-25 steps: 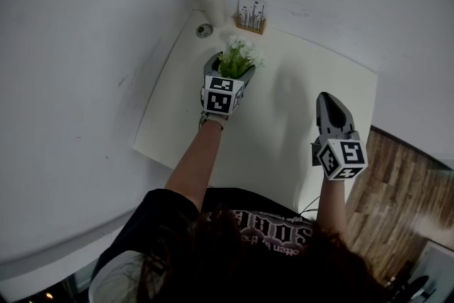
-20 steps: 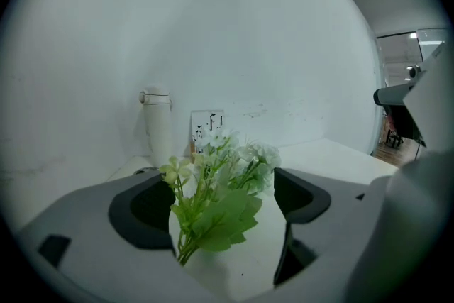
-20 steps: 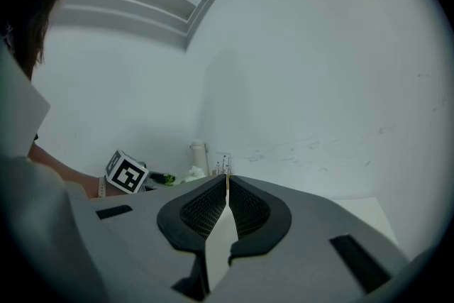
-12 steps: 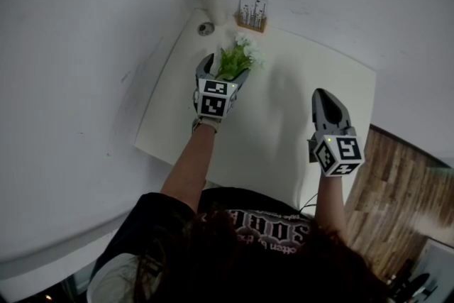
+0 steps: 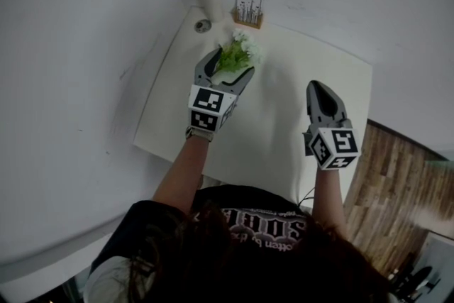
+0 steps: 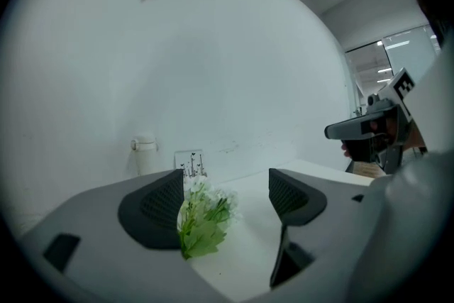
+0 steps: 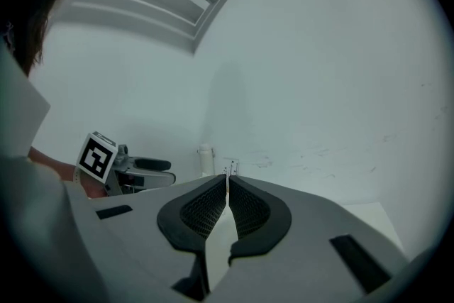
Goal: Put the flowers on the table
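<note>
As left gripper (image 6: pixel 227 195) jaws just narrowed, flowers (image 6: pixel 202 223) seemingly stand loose between them.

A small bunch of white flowers (image 5: pixel 240 53) with green leaves stands upright on the white table (image 5: pixel 305 106), toward its far left corner.

The person wears a black short-sleeved T-shirt (image 5: pixel 264 225) with pale lettering across it, and has dark hair (image 5: pixel 234 262). The left hand-held gripper (image 5: pixel 228 64) and the right hand-held gripper (image 5: pixel 317 85) share one build: a smooth grey shell tapering into two jaws, each lined with black mesh-textured pads (image 6: pixel 152 208). Each carries a white marker cube (image 5: pixel 211 108) printed with black square patterns.
</note>
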`<state>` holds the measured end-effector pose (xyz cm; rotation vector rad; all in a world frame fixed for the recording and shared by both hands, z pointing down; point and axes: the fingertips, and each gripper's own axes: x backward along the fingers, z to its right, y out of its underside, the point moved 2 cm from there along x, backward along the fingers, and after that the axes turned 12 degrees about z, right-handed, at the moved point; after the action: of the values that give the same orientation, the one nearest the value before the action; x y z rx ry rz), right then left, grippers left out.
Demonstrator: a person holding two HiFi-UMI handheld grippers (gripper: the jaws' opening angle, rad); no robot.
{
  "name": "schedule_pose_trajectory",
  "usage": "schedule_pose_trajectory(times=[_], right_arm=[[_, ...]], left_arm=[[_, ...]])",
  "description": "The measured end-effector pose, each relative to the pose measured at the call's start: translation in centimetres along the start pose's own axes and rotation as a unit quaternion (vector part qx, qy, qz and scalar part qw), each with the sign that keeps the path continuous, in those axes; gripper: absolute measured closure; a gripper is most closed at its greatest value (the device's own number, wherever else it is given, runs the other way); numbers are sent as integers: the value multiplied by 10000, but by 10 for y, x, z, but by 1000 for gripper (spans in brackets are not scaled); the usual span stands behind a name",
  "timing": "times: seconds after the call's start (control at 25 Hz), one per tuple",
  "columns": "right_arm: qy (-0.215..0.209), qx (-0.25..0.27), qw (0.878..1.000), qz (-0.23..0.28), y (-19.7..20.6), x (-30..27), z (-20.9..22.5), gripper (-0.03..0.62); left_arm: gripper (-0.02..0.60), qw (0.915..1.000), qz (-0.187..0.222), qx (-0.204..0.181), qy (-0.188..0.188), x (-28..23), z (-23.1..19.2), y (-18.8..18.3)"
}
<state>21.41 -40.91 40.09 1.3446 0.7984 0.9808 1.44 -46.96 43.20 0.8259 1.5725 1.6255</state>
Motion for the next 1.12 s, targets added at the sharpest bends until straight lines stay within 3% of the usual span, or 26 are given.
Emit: schedule_pose_trajectory(times=[0.16, 0.36, 0.52, 0.6, 0.88, 1.12], right_arm=[[20, 28, 10000, 48, -7, -1, -4, 562], [0, 129, 9998, 135, -14, 2, -11, 562], [0, 204, 9997, 150, -19, 3, -14, 562], [-5, 235, 9996, 164, -20, 5, -18, 560], [38, 380, 9990, 250, -23, 8, -21, 562], [149, 586, 9976, 329, -31, 12, -23, 562]], left_arm=[[263, 9994, 298, -23, 187, 10, 21, -27], [430, 9968, 597, 82, 529, 29, 39, -53], [546, 9949, 726, -125, 683, 37, 48, -76], [576, 9938, 725, -319, 775, 41, 56, -79], [580, 9947, 534, 0, 884, 44, 71, -75], [580, 9981, 432, 113, 430, 44, 61, -70]])
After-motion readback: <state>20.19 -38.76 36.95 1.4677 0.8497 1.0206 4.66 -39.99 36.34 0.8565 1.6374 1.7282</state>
